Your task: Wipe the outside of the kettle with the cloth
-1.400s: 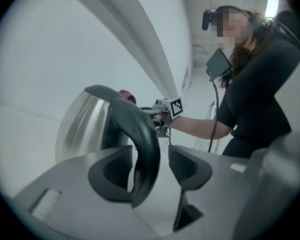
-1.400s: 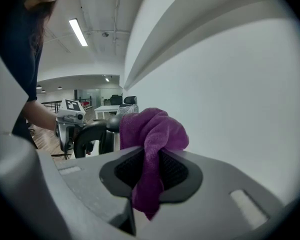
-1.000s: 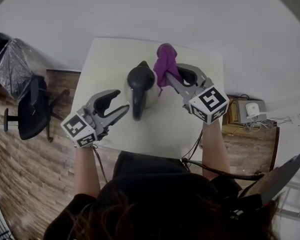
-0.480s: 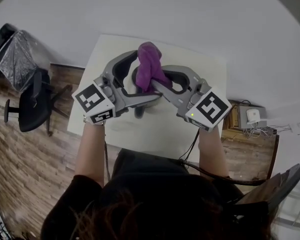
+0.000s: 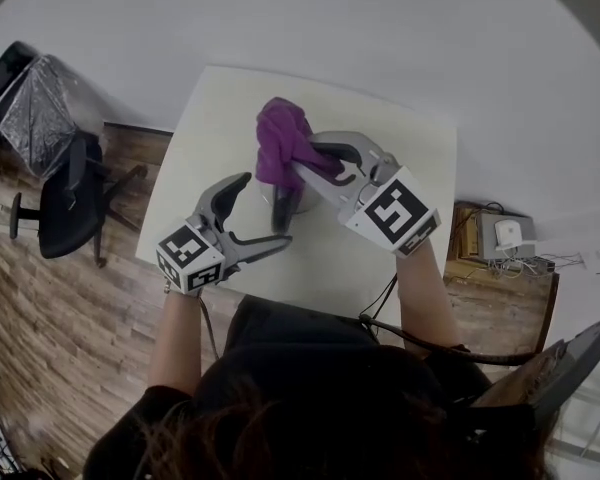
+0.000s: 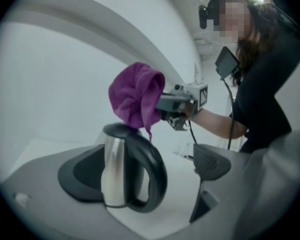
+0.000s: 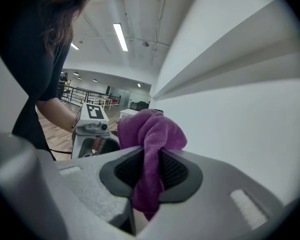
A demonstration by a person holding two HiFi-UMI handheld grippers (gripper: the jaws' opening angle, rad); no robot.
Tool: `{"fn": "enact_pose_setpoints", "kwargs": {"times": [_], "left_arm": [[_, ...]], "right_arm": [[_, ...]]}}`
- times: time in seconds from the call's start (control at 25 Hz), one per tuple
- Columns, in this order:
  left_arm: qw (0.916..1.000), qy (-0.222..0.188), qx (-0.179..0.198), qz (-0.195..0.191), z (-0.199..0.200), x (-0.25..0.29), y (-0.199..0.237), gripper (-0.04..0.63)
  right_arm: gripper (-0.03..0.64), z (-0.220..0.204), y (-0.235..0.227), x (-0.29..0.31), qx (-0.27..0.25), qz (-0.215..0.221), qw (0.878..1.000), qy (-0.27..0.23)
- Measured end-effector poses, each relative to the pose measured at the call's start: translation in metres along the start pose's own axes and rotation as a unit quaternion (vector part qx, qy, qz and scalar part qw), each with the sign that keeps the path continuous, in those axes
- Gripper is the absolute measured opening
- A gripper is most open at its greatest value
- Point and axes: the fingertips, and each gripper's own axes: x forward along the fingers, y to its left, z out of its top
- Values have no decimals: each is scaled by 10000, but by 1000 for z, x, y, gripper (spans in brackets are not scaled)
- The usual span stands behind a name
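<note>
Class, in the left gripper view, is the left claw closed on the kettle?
No: the left claw has jaws wide apart, not pressing on the kettle.

A white table meets a pale wall; wood-plank floor, 1 black office chair left, strip lights overhead.

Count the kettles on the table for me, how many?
1. The kettle stands on the white table, right under the purple cloth pinched in the right gripper. No other shows; none seems hidden.

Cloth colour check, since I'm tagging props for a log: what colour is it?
The cloth is purple; the right gripper view shows it best.
</note>
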Motion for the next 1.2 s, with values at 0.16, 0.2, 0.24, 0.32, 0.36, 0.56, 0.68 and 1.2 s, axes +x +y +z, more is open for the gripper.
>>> {"fn": "enact_pose_setpoints", "kwargs": {"times": [0.16, 0.2, 0.24, 0.32, 0.36, 0.56, 0.68, 1.2], "left_arm": [[9987, 466, -42, -180, -36, 25, -17, 541], [9986, 501, 3, -180, -37, 32, -17, 530], [9986, 507, 41, -157, -38, 36, -15, 507], [9988, 480, 69, -118, -41, 36, -8, 445], [9987, 482, 87, -114, -43, 33, -5, 407], [9968, 722, 215, -247, -58, 27, -5, 257], [9965, 654, 179, -489, -58, 31, -12, 211], [9961, 503, -12, -722, -48, 36, -15, 163]], "right_arm": [[79, -10, -2, 6, -76, -29, 9998, 158], [79, -10, -2, 8, -127, -20, 9997, 198], [79, -11, 0, 11, -182, 7, 9995, 247], [79, -15, 5, 19, -259, 101, 9989, 377], [79, -18, 8, 22, -288, 144, 9984, 467], [79, -40, 13, 31, -305, 230, 9958, 832], [80, -43, 10, 35, -264, 226, 9959, 835], [78, -85, -79, 42, 709, -678, 9916, 848]]}}
